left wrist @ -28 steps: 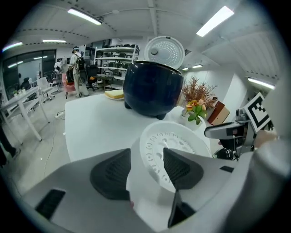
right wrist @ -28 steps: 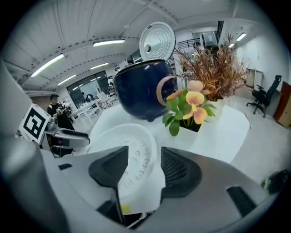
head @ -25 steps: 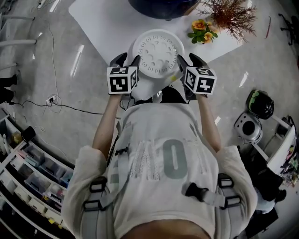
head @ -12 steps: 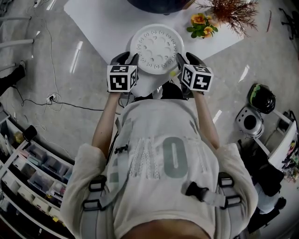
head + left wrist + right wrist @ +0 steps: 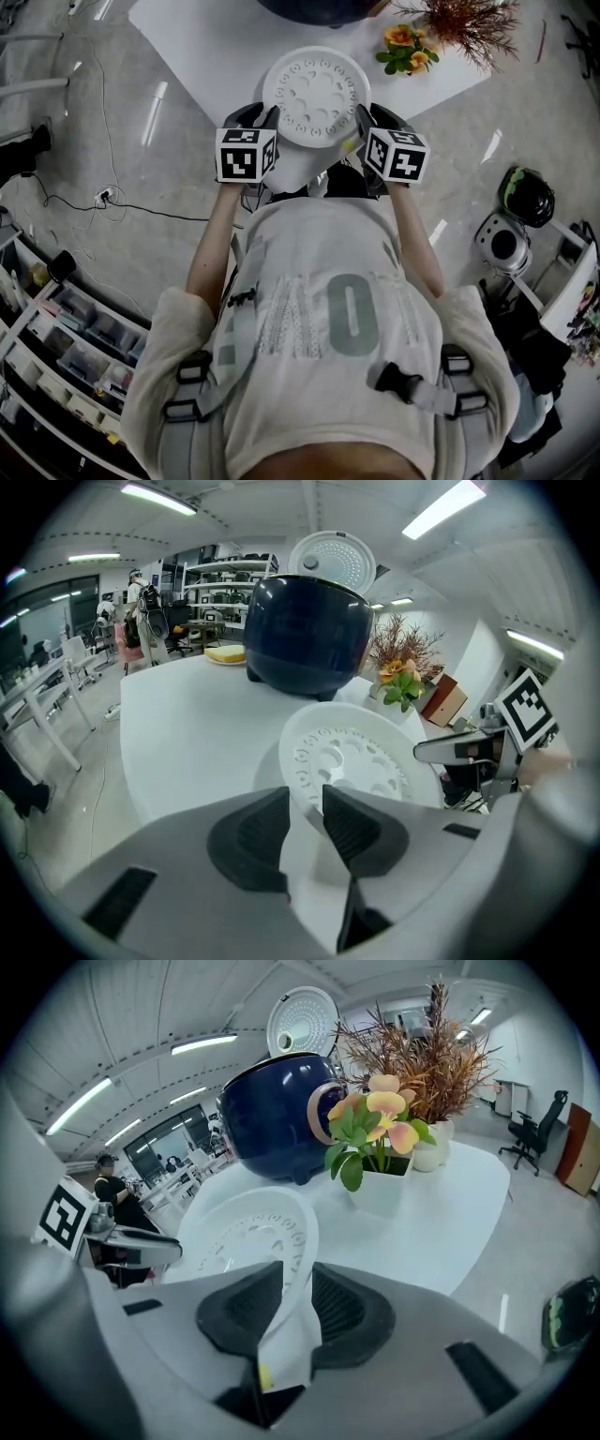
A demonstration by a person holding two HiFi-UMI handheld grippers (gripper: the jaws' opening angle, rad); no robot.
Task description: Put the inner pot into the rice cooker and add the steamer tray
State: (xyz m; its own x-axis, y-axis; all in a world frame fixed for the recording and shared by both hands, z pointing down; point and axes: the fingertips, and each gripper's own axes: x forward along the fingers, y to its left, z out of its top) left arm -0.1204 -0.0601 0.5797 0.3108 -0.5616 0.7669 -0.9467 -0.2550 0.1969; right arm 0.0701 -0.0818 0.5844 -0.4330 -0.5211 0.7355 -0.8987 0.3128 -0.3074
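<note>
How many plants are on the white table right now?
2. An orange-flowered plant in a white pot right of the blue rice cooker; dried branches in a round white vase behind it. The cooker could hide more.

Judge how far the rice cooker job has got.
Done: unclear; the rice cooker stands open, its inside hidden. In hand: left gripper and right gripper have just been closing on opposite rims of the steamer tray. Remaining: carrying the tray into the cooker.
</note>
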